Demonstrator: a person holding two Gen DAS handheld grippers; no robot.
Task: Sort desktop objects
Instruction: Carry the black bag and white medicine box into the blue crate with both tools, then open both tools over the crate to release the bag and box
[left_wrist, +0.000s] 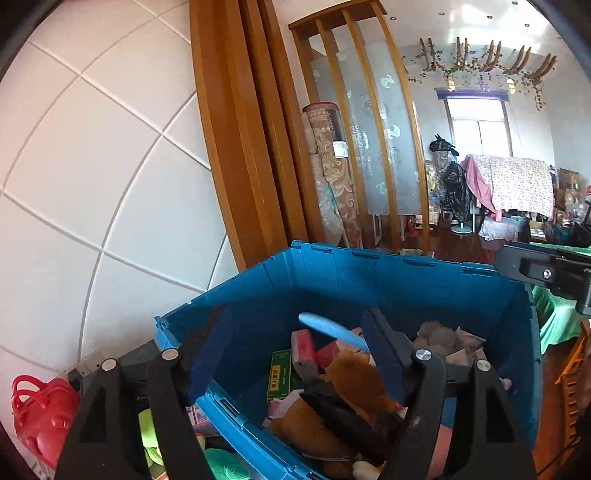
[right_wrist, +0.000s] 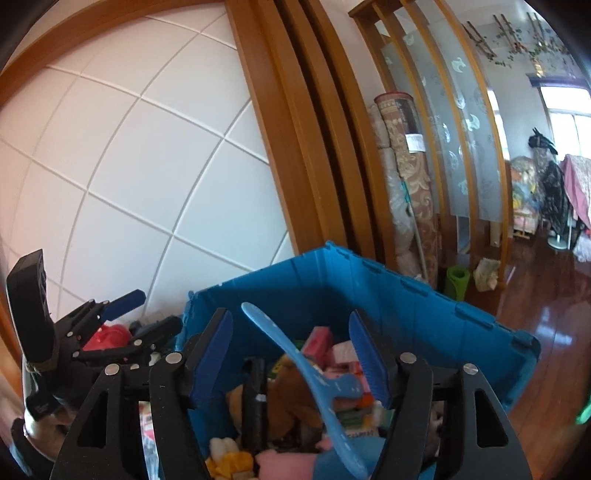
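A blue plastic bin (left_wrist: 332, 273) stands below both grippers, filled with several items: a brown plush toy (left_wrist: 354, 384), a green box (left_wrist: 280, 373) and pink boxes (left_wrist: 303, 347). A long light-blue plastic piece (right_wrist: 306, 373) slants over the heap. My left gripper (left_wrist: 295, 314) hangs open over the bin's near corner with nothing between its pads. My right gripper (right_wrist: 290, 314) is open too. The light-blue piece shows between its fingers, but the pads do not press on it. The left gripper (right_wrist: 159, 308) appears at the left of the right wrist view. Part of the right gripper (left_wrist: 517, 266) shows over the bin's far rim.
A white tiled wall (left_wrist: 92, 166) and a wooden door frame (left_wrist: 240, 147) rise behind the bin. Rolled carpets (left_wrist: 332, 177) lean beside it. A red plastic bag (left_wrist: 40, 417) and a green plush (left_wrist: 221, 465) lie left of the bin. Wood floor (right_wrist: 546, 332) and a rolled green mat (right_wrist: 458, 280) are on the right.
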